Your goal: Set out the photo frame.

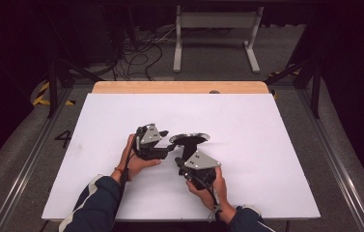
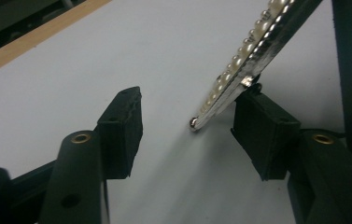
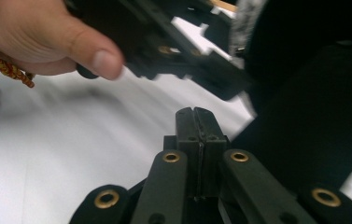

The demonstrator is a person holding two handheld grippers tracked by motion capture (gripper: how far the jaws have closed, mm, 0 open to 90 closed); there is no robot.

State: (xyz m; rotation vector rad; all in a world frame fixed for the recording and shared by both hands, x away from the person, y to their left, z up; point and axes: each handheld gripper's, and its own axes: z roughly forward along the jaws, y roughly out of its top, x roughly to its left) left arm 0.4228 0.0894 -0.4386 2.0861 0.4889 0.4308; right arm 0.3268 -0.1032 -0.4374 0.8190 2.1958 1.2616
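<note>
Left tongs [image 2: 185, 135] half-open beside beaded disc [image 2: 248, 60]

Table [image 1: 261, 92]: wooden top, seen as a strip at the far edge.
Cover [image 1: 247, 145]: white sheet, laid flat on the table.

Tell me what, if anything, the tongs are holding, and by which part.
Left tongs: nothing gripped; they stand open, with the pearl-edged rim against one pad only. Right tongs: shut, jaws together; whether they pinch the black part beside them cannot be told.
</note>
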